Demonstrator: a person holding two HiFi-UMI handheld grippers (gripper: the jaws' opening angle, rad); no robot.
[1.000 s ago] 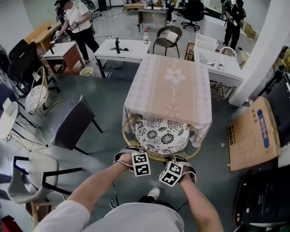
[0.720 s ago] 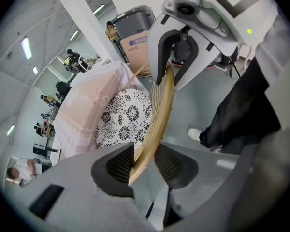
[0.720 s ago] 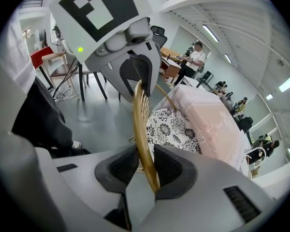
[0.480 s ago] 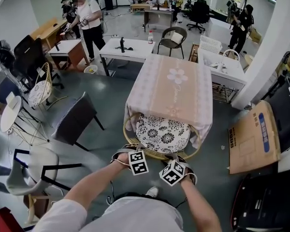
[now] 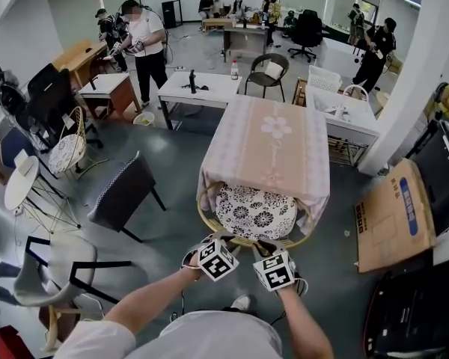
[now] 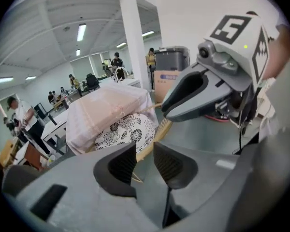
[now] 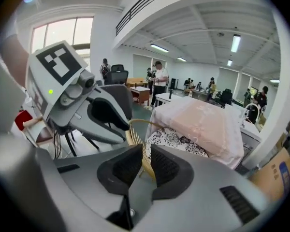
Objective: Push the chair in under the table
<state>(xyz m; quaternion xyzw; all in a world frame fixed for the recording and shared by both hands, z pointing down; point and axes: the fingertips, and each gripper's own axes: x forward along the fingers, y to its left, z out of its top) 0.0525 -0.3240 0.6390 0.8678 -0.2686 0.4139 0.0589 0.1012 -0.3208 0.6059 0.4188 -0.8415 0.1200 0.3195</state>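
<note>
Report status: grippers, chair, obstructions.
Left gripper closing, chair rim between jaws, unpressed. Right gripper clamped on rim. Seat largely under table. No visible obstruction.

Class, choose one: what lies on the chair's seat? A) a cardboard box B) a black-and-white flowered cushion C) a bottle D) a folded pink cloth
B: the chair holds a cushion with black flowers on white, partly under the table.
</note>
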